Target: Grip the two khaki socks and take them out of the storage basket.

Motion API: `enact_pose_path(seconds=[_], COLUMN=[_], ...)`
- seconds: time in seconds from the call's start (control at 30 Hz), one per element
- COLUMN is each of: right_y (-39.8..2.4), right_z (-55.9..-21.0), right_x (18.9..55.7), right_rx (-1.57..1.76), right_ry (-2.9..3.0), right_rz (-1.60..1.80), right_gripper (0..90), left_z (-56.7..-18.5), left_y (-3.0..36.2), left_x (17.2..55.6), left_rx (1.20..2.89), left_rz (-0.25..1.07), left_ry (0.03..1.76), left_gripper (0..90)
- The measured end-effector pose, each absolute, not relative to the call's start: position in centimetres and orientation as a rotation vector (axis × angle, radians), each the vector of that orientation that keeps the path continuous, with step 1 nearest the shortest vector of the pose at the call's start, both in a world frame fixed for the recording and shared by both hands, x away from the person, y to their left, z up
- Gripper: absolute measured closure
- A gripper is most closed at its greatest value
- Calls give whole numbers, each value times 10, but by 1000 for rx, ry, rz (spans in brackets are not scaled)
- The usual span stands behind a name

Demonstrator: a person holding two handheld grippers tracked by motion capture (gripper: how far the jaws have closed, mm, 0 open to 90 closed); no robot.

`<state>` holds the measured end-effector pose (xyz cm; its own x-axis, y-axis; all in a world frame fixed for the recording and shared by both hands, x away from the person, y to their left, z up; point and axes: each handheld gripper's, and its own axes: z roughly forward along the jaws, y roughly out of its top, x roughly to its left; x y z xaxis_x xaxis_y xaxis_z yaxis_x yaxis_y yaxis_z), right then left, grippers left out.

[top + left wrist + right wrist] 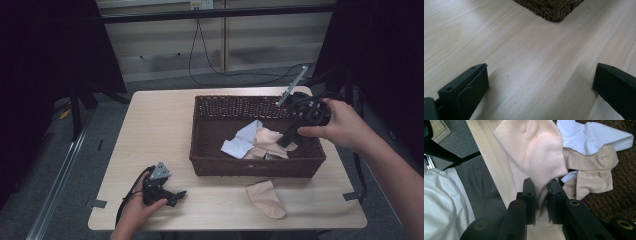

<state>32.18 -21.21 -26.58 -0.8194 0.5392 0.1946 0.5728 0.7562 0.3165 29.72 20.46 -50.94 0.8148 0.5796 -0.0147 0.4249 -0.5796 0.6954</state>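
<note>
Nearest the person, the left gripper (176, 196) rests low on the pale wooden table (155, 125), at its front left part. In the left gripper view its two black jaws stand wide apart with bare tabletop between them, and a corner of the basket (554, 10) sits just ahead. Along the same front edge, to the right, one peach sock (266, 199) lies flat on the table, just in front of the basket and apart from it.

Now the dark wicker basket (210, 107) itself, in the middle of the table. Inside, a white sock (241, 141) lies left of centre, with beige socks (596, 173) bunched beside and partly under it.

Over the basket's right half, the right gripper (285, 141) angles down from the person's hand (340, 125). The right gripper view shows its jaws closed tight on a pale pink sock (534, 152), the fabric pinched between the pads and the rest of the sock spreading out beyond the tips, above the pile in the basket.

Behind the table, a black cable (200, 55) hangs down the back wall to the floor.
</note>
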Motion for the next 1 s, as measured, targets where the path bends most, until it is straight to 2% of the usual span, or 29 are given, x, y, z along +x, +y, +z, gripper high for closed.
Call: enact_pose_path(seconds=[0.53, 1.0], right_y=[-201, -188], right_z=[-286, -322], right_x=[298, 290], right_rx=[-813, -775], right_ry=[-2855, -2857], right_rz=[-567, -510], right_gripper=[784, 783], left_z=[-509, -509], left_y=[205, 205], left_x=[297, 297], left_rx=[2283, 2282], left_rz=[272, 272], left_ry=[731, 731], left_gripper=[0, 0])
